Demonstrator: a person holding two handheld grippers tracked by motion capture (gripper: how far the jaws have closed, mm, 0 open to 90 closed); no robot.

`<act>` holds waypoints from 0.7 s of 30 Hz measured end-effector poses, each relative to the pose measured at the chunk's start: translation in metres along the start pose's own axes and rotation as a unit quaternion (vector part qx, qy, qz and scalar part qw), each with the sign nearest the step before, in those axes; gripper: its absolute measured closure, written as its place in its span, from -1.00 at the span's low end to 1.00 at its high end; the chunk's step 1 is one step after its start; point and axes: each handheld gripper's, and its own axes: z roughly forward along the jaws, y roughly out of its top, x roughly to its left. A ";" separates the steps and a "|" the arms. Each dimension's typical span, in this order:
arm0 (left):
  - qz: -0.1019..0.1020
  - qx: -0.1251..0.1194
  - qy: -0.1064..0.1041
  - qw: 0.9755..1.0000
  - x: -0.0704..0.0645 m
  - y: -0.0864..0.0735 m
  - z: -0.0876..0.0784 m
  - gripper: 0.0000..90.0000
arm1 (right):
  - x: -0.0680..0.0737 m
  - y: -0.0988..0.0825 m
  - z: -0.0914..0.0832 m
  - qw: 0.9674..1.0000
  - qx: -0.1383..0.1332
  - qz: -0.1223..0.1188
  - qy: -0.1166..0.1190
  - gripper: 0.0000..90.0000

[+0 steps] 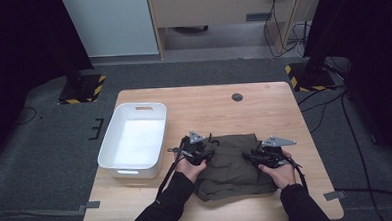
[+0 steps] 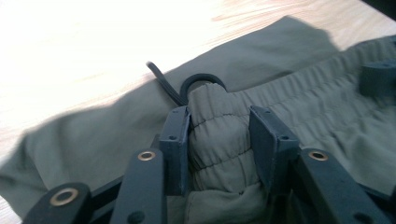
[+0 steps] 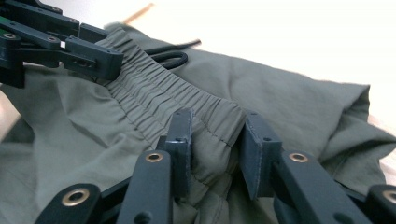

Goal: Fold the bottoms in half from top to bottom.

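Note:
An olive-green garment with an elastic waistband lies folded on the wooden table, near the front. My left gripper is shut on a bunched end of the waistband, pads pressed on both sides, next to a black drawstring loop. My right gripper is shut on the waistband's other end. In the right gripper view, the left gripper holds the far end of the band beside the drawstring. The right gripper appears blurred in the left gripper view.
A white plastic bin stands empty on the table's left side, close to my left hand. A small dark round cap sits in the tabletop at the back. Dark stands with striped bases flank the table on the floor.

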 end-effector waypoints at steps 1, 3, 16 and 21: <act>0.006 -0.004 -0.004 1.000 -0.002 0.000 -0.008 0.33 | 0.002 0.001 -0.002 1.000 -0.006 -0.005 0.005 0.51; 0.018 -0.011 -0.012 1.000 -0.006 -0.002 -0.026 0.34 | 0.008 0.003 -0.006 1.000 -0.013 -0.017 0.017 0.51; 0.043 -0.033 -0.070 0.996 -0.025 -0.048 -0.088 0.31 | 0.027 -0.001 -0.031 0.993 -0.069 -0.030 0.094 0.28; 0.050 -0.027 -0.075 0.996 -0.032 -0.058 -0.092 0.29 | 0.023 0.013 -0.030 0.994 -0.089 -0.004 0.070 0.20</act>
